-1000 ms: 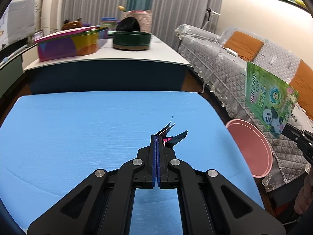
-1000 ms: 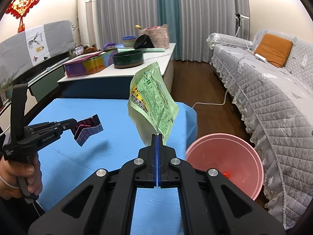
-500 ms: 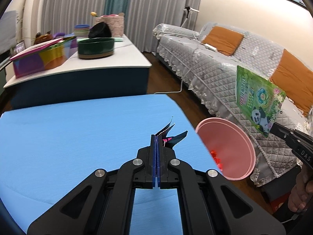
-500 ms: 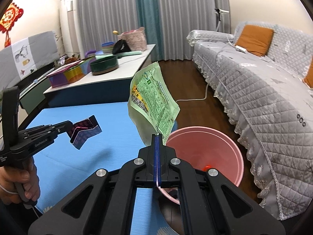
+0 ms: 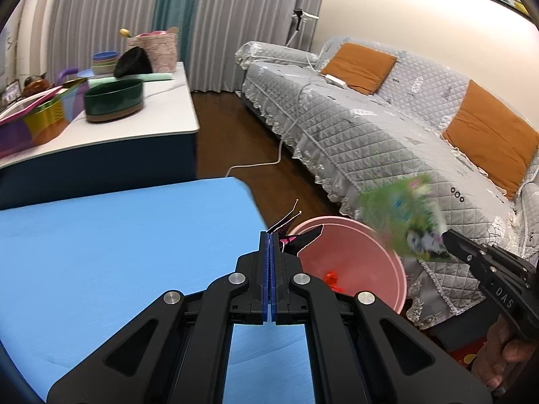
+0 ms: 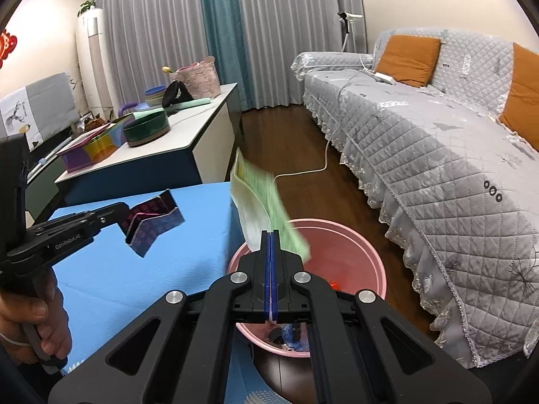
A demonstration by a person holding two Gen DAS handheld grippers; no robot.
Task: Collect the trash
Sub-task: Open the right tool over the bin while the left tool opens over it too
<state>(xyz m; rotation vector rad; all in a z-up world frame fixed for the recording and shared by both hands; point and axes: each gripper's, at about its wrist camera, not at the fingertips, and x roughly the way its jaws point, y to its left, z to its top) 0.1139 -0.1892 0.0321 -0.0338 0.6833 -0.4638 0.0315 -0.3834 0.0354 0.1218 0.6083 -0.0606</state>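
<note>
Both grippers, right (image 6: pixel 270 235) clamped on the green bag (image 6: pixel 261 202), left (image 5: pixel 270 237) on the folded wrapper (image 6: pixel 151 224), just swung past the counter's (image 5: pixel 118 235) edge over the pink bin (image 6: pixel 363 245), so dropping looks next.

White letters "DAS" stand on the black body of the right hand-held gripper (image 5: pixel 444 235), seen from the left wrist view. In the right wrist view, the side of the left hand-held gripper (image 6: pixel 123 213) carries small white lettering that reads roughly "GenRobot.AI". The green snack bag (image 6: pixel 266 208) shows print, but it is too blurred to read in either view.
</note>
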